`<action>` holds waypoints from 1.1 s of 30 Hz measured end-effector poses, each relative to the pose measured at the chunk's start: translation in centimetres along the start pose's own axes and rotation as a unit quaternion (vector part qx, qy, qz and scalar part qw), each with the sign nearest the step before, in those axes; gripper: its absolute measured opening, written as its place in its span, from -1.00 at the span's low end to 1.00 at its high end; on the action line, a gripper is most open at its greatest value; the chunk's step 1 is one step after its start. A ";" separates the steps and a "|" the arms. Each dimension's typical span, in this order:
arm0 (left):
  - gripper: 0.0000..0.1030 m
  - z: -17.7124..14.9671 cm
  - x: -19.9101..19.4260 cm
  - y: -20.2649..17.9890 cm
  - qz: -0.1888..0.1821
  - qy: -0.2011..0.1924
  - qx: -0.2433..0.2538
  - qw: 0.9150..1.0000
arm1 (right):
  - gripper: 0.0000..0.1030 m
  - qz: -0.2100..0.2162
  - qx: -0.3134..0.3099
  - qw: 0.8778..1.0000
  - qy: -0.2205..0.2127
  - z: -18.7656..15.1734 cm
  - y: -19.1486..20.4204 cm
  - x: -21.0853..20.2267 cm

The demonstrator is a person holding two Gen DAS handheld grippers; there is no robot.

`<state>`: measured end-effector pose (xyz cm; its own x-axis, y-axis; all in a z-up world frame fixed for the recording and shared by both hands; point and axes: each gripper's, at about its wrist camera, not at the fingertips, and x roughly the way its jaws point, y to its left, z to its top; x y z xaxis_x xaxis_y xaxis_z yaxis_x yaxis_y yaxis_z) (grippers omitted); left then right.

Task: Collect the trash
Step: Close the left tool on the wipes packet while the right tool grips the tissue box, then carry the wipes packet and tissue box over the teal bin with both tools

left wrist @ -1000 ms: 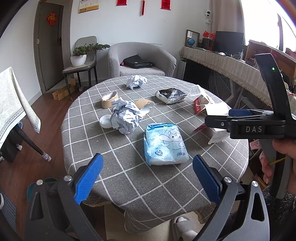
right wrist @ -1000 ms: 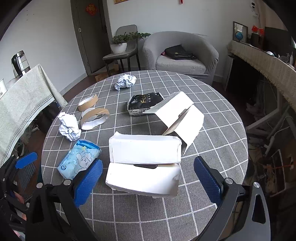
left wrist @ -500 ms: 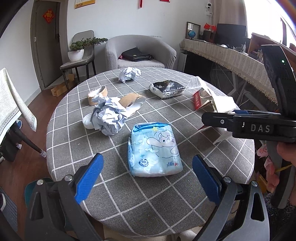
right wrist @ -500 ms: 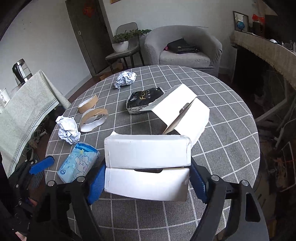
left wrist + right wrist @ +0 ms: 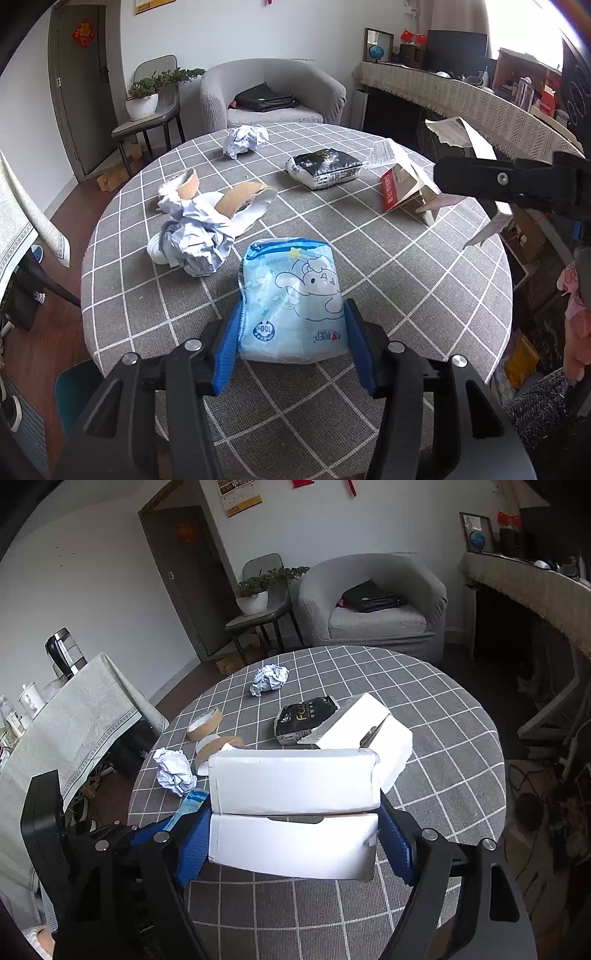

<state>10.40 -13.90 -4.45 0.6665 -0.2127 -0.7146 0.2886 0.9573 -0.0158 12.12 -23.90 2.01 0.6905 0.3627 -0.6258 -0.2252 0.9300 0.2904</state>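
Both grippers are grabbing trash now. The left gripper point(image 5: 293, 349) is squeezing the near end of a light blue tissue pack point(image 5: 291, 295), which is lying at the near side of the round table point(image 5: 424, 295) with the gray checked cloth. The right gripper point(image 5: 295, 840) is pinching a white cardboard box point(image 5: 293, 808) by its two ends, and the box seems to be up off the cloth. Next, I think, both need lifting and carrying to a bin, but no bin is showing. A crumpled paper ball point(image 5: 197, 242), tape rolls point(image 5: 204, 723) and a black packet point(image 5: 325, 168) are waiting on the table.
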 end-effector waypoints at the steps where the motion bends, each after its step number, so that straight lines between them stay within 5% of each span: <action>1: 0.07 0.1 -0.4 -0.1 0.000 -0.005 0.005 1.000 | 0.55 0.002 -0.001 1.000 -0.003 0.2 0.1 -0.1; 13: 0.07 2.1 -6.0 3.4 0.026 -0.058 -0.004 0.998 | 0.55 0.041 0.023 0.998 -0.032 1.6 2.4 0.3; 33: 0.07 -1.4 -8.7 21.3 0.127 -0.076 -0.115 0.982 | 0.55 0.090 -0.073 0.993 0.002 2.0 15.6 6.7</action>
<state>9.79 8.57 0.40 0.7966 0.0280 -0.6038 -0.0510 0.9985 -0.0209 14.62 -7.11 3.77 0.6272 0.5231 -0.5770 -0.4414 0.8492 0.2900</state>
